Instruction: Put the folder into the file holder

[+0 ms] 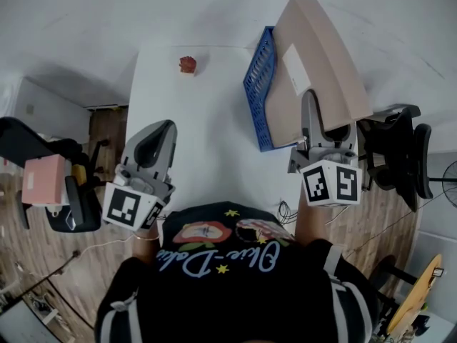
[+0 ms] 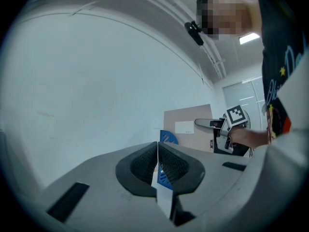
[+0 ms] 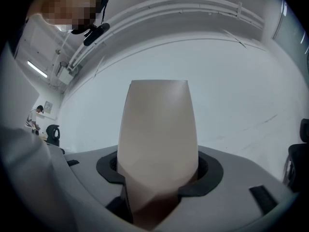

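Note:
A tan cardboard folder [image 1: 321,63] with a white label stands tilted at the table's right side, and my right gripper [image 1: 330,123] is shut on its near edge. In the right gripper view the folder [image 3: 157,129] fills the gap between the pads [image 3: 112,170]. The blue mesh file holder [image 1: 258,84] sits right against the folder's left face; I cannot tell whether the folder's lower edge is inside it. My left gripper [image 1: 158,138] is shut and empty, over the table's near left edge. From the left gripper view, the folder [image 2: 190,124], the holder [image 2: 167,138] and the right gripper [image 2: 207,124] show beyond my closed jaws.
The white table [image 1: 207,141] carries a small red object [image 1: 188,64] near its far edge. A black office chair [image 1: 400,148] stands right of the table. Another chair with a pink box [image 1: 43,181] stands at the left.

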